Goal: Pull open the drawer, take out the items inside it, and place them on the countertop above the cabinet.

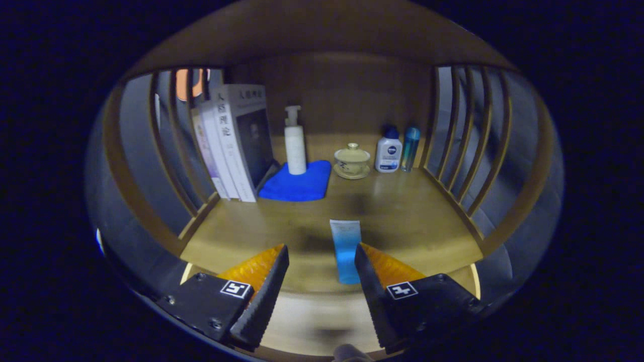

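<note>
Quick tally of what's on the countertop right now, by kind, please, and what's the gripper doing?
Books: 3
Bottles: 3 (white pump bottle, white lotion bottle, teal bottle)
Blue tube: 1
Lidded cup: 1
Blue cloth: 1
Total: 9
The gripper is open, the tube lying just inside its right finger.

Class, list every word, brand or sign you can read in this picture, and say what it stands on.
"人格理论": spine of the white book; second character blurred.
Bottle with dark cap: round mark, too small to read.
Blue tube between the open gripper's fingers: nothing readable.
</note>
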